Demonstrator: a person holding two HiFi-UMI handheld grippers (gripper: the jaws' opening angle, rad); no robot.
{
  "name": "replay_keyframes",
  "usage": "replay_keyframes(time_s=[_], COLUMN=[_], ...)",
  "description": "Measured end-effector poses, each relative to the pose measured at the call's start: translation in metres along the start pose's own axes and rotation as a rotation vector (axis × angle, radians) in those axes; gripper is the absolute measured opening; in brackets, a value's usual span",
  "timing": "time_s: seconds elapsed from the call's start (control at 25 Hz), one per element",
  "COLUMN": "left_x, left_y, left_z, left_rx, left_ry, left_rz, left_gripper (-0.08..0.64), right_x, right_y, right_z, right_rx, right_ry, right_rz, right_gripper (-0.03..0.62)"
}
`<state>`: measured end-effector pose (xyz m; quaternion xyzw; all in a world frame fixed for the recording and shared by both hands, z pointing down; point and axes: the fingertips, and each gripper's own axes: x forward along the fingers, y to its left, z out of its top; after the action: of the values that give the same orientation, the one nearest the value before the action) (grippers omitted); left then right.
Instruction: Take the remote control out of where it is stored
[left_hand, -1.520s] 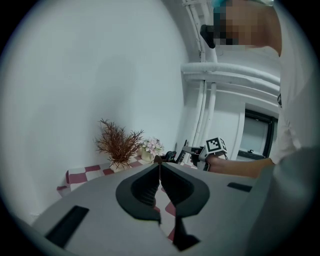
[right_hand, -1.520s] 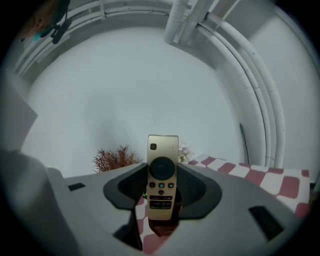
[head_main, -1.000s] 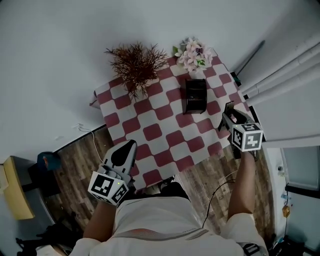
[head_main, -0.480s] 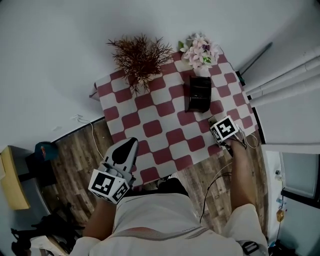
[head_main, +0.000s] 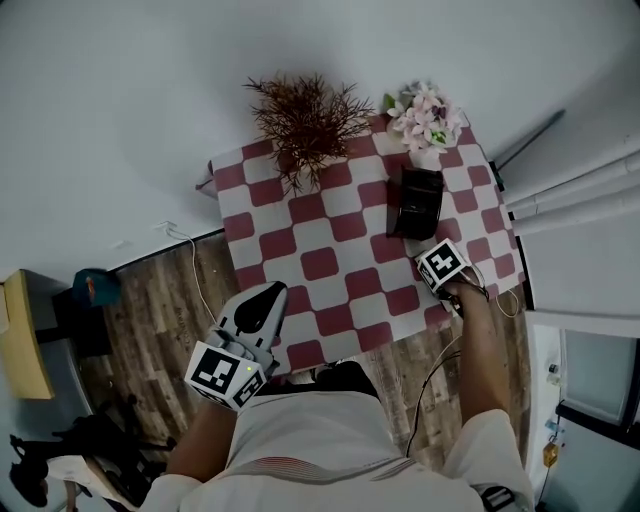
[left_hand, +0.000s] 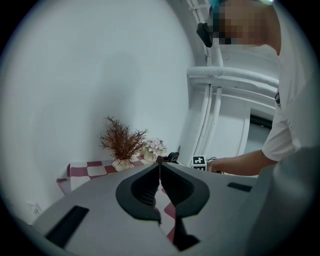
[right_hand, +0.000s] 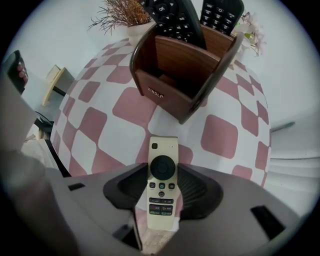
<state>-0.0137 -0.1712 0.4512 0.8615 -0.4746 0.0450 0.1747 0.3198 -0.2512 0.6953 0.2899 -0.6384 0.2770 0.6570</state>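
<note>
A cream remote control (right_hand: 162, 182) with a black round pad stands between the pads of my right gripper (right_hand: 162, 171), which is shut on it and points down at the checked tablecloth (right_hand: 115, 107). Just beyond stands the dark wooden holder (right_hand: 182, 70), with two black remotes (right_hand: 175, 17) sticking up from it. In the head view the right gripper (head_main: 444, 270) hovers low over the table's right front part, beside the holder (head_main: 415, 203). My left gripper (head_main: 262, 305) stays off the table's near edge, its jaws shut and empty (left_hand: 160, 163).
A dried red-brown plant (head_main: 310, 115) and a vase of pale flowers (head_main: 428, 115) stand along the table's far edge. White wall lies beyond. A cable (head_main: 185, 255) runs over the wooden floor at the left, with white pipes (head_main: 580, 190) at the right.
My right gripper has tipped over and sunk from the table's right edge down to the cloth next to the holder, its marker cube now facing up. The left gripper has hardly moved.
</note>
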Motion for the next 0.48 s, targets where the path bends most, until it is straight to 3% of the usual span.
replay_keyframes(time_s=[0.12, 0.24, 0.36, 0.48], left_x=[-0.001, -0.002, -0.004, -0.006], left_y=[0.003, 0.003, 0.001, -0.002], left_z=[0.002, 0.01, 0.02, 0.029], left_rx=[0.001, 0.013, 0.026, 0.042], left_ry=[-0.004, -0.017, -0.037, -0.054], left_rz=[-0.004, -0.023, -0.05, -0.08], left_gripper=[0.017, 0.017, 0.017, 0.017], right_x=[-0.001, -0.022, -0.064, -0.116], right_y=[0.005, 0.007, 0.015, 0.043], right_z=[-0.002, 0.004, 0.014, 0.026], right_rx=[-0.012, 0.042, 0.119, 0.212], right_ry=[-0.012, -0.12, -0.313, -0.573], right_rz=[-0.012, -0.038, -0.069, -0.021], right_gripper=[0.198, 0.209, 0.208, 0.2])
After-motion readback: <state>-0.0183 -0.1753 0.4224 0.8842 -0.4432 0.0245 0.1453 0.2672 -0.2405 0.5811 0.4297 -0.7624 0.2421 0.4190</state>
